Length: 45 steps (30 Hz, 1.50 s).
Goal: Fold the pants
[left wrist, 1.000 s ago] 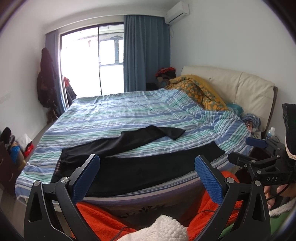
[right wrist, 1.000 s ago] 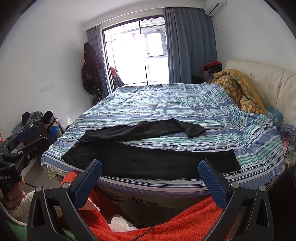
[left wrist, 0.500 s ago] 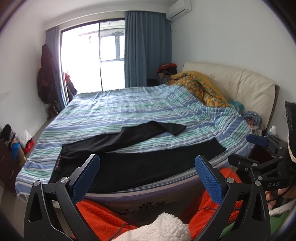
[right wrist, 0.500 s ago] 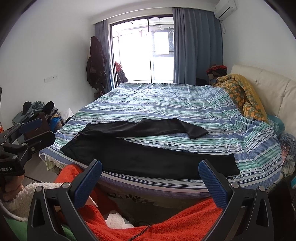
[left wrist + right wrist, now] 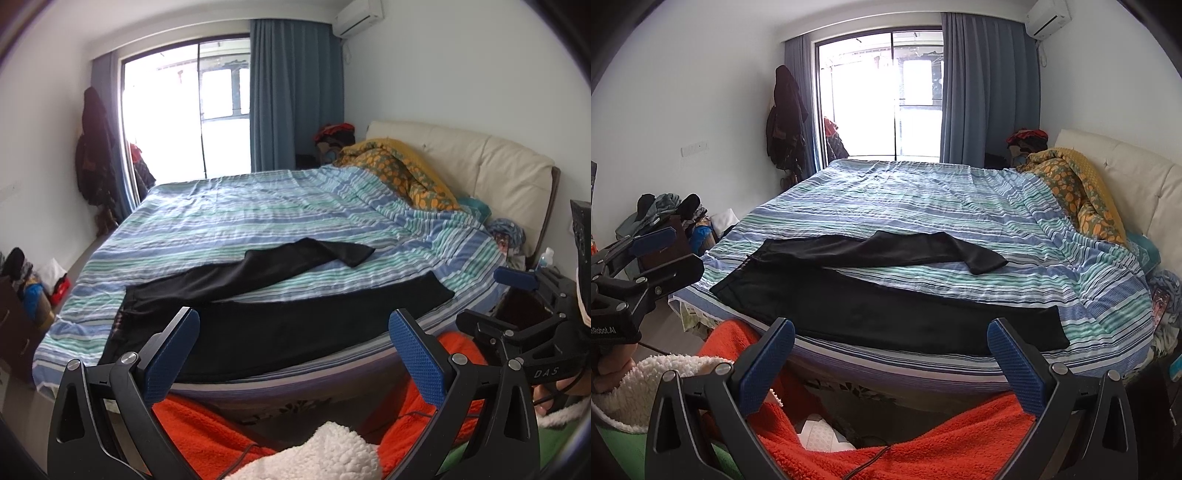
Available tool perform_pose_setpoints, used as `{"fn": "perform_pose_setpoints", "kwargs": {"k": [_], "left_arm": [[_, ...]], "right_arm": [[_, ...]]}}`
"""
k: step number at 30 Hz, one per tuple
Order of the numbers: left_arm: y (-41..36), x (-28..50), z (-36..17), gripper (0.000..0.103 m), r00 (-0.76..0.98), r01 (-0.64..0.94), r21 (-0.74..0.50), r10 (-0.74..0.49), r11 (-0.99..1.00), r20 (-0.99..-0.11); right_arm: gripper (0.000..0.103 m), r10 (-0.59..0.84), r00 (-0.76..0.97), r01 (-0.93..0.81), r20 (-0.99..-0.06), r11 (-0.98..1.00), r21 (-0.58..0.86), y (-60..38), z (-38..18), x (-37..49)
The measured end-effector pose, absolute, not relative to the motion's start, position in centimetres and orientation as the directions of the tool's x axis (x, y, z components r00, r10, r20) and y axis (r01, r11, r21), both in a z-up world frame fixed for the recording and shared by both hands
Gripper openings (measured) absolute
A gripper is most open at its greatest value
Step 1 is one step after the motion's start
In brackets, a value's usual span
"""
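Tilted up and back a little since a second ago, so more room shows. Left gripper (image 5: 293, 345) and right gripper (image 5: 890, 354) both spread wide, holding nothing, short of the bed (image 5: 258, 214). Pants (image 5: 886, 310) flat near its front edge, legs splayed apart. No fold made; all folding left, judging by this.

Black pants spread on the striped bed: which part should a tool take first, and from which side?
Probably the cuff of the far leg, where the black fabric pants angle away across the blue-and-green striped bed sheet. That leg lies splayed from the near one, its end free on the sheet. The open right tool could come in low from the bed's near edge and carry it over the near leg.
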<state>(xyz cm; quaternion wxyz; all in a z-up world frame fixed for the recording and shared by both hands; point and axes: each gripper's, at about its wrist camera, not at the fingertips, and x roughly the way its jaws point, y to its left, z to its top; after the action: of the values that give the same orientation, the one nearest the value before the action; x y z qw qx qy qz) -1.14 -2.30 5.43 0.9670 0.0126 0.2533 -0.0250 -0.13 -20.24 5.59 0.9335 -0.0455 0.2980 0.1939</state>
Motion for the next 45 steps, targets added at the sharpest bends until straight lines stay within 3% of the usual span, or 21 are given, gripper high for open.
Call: {"fn": "perform_pose_setpoints", "kwargs": {"k": [45], "left_arm": [[-2.0, 0.0, 3.9, 0.102, 0.823, 0.000, 0.031, 0.018, 1.000, -0.567]], "right_arm": [[0.103, 0.347, 0.724, -0.408, -0.597, 0.912, 0.035, -19.8, 4.9, 0.3]]}}
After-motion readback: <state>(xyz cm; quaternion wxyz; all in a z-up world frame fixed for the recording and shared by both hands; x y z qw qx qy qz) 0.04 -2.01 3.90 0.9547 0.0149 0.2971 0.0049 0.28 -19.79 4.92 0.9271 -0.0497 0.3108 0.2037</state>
